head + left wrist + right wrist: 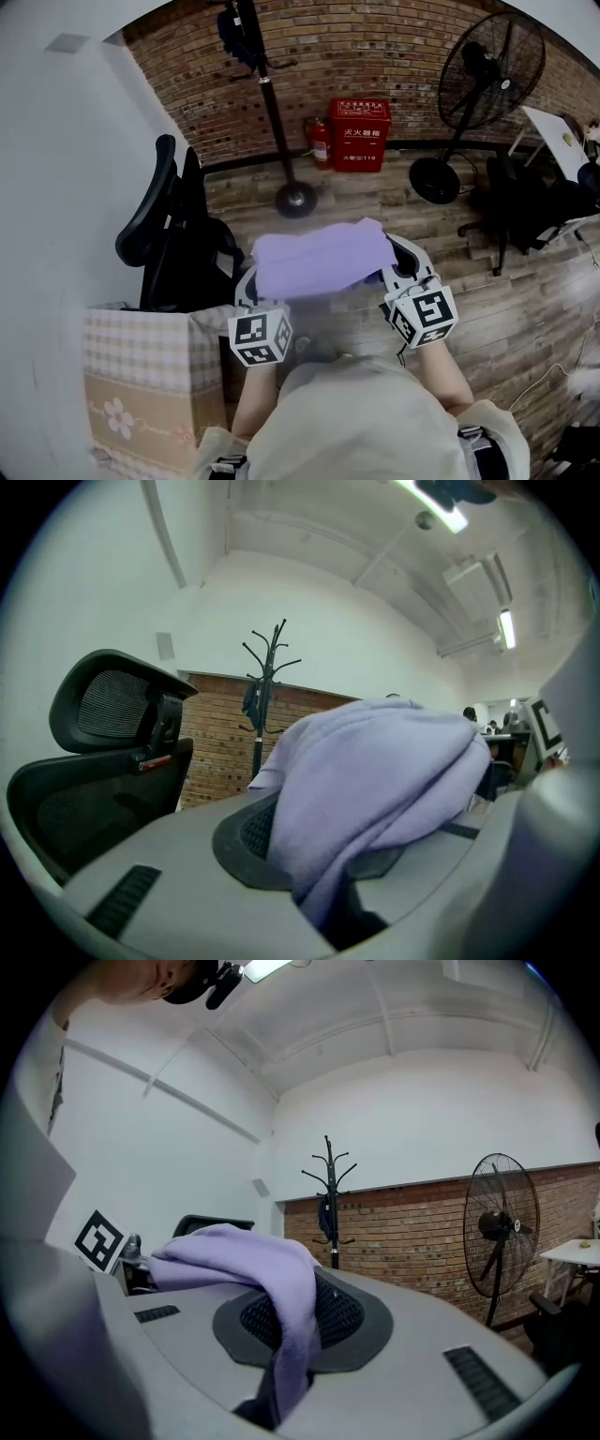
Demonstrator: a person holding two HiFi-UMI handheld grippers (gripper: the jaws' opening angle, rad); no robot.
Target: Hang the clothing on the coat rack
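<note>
Lilac fabric, the clothing point(323, 258), spans the left hand-held gripper point(246, 286) and the right hand-held gripper point(408, 262). Each pinches one edge, probably to hold it spread for hanging. It is well short of the coat rack point(267, 103), facing it.

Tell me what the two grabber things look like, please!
Both are pale grey plastic. The left gripper and the right gripper each carry a white cube printed with black square markers. Up close, the wide grey jaws bear a round black mesh-textured pad and short black ribbed strips. The person wears a light beige top.
</note>
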